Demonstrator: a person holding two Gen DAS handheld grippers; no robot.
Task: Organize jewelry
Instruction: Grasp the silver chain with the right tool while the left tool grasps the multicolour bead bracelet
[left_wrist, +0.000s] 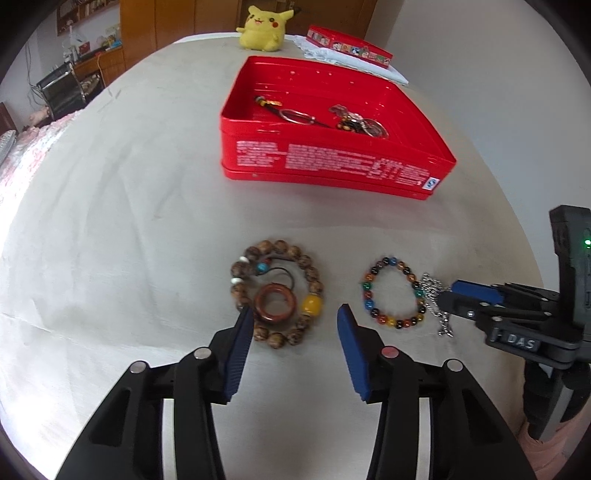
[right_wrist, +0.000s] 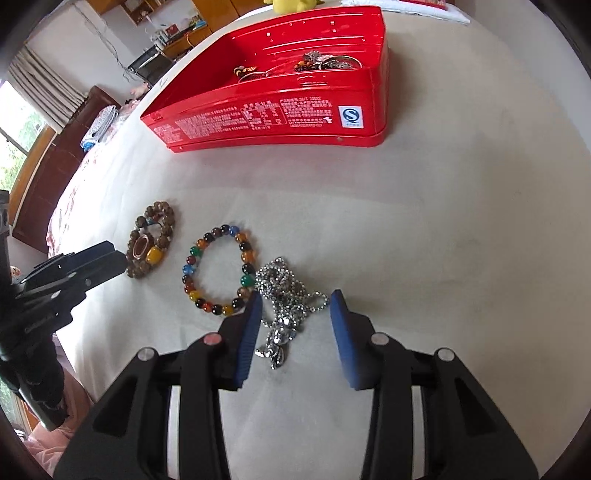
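Observation:
A brown wooden bead bracelet (left_wrist: 310, 273) with a yellow bead and a red-brown ring lies on the white cloth. My left gripper (left_wrist: 295, 314) is open, its fingers on either side of the bracelet's near part. A multicoloured bead bracelet (left_wrist: 369, 291) lies to its right. A silver chain (right_wrist: 284, 291) lies beside that. My right gripper (right_wrist: 295, 299) is open around the chain, also showing in the left wrist view (left_wrist: 452, 290). An open red tin (left_wrist: 332, 162) farther back holds several keyrings and charms (left_wrist: 354, 120).
A yellow plush toy (left_wrist: 262, 27) and the tin's red lid (left_wrist: 347, 46) on a white cloth sit at the table's far edge. Furniture and a window stand beyond the table's left side (right_wrist: 55, 122).

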